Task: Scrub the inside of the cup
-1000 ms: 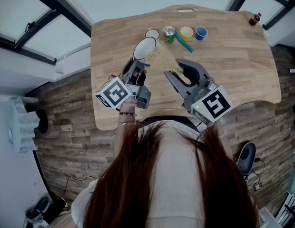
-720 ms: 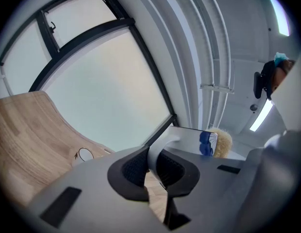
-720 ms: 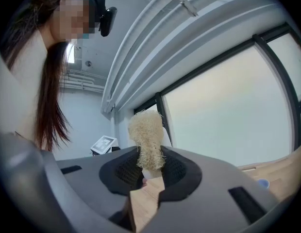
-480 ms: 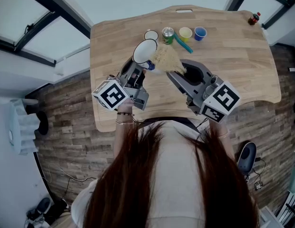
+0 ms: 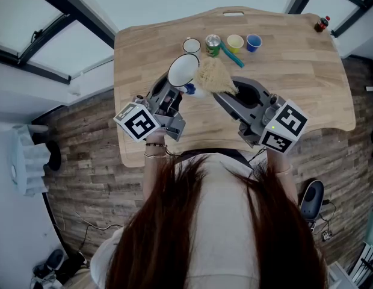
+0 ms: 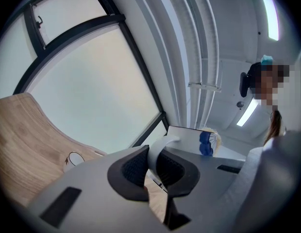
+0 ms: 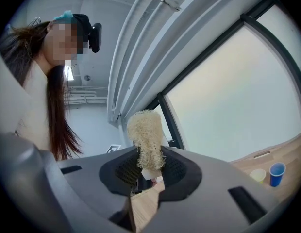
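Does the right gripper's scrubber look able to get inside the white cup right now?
Probably yes: the cup, held by the left gripper, has an open, uncovered mouth, and the scrubber in the right gripper sits beside its rim with nothing between.

In the head view the left gripper (image 5: 172, 91) covers the handle of the cup (image 5: 183, 69), and whether the loofah scrubber (image 5: 213, 77) just right of the cup touches its rim cannot be told. The left gripper view shows only the handle and a strip of wall (the gripper body blocks the rest). The can (image 5: 213, 43) beyond the cup is too small to read.
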A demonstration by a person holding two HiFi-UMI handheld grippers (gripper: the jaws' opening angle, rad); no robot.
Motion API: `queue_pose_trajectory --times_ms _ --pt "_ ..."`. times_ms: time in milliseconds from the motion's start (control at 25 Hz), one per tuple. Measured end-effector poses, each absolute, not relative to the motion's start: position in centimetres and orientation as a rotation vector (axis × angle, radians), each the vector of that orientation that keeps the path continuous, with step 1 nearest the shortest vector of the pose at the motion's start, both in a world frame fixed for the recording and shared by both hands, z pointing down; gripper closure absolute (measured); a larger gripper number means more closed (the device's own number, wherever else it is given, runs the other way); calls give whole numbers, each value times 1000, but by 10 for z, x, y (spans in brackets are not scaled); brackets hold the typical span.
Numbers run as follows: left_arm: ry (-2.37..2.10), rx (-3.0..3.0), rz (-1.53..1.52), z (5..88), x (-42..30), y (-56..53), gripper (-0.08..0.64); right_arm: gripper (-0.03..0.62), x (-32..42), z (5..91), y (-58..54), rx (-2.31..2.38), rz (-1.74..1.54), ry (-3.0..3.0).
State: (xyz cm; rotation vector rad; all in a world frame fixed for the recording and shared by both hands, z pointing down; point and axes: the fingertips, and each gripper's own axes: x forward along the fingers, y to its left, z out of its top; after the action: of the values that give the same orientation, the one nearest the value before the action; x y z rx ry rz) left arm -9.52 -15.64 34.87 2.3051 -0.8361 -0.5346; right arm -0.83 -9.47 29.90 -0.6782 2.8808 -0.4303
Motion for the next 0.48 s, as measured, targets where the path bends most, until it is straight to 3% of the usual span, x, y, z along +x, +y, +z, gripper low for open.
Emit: queue_pose_trajectory --times_ms 480 --pt "-722 2414 -539 337 -92 -142 531 488 -5 295 -86 -518 -552 2845"
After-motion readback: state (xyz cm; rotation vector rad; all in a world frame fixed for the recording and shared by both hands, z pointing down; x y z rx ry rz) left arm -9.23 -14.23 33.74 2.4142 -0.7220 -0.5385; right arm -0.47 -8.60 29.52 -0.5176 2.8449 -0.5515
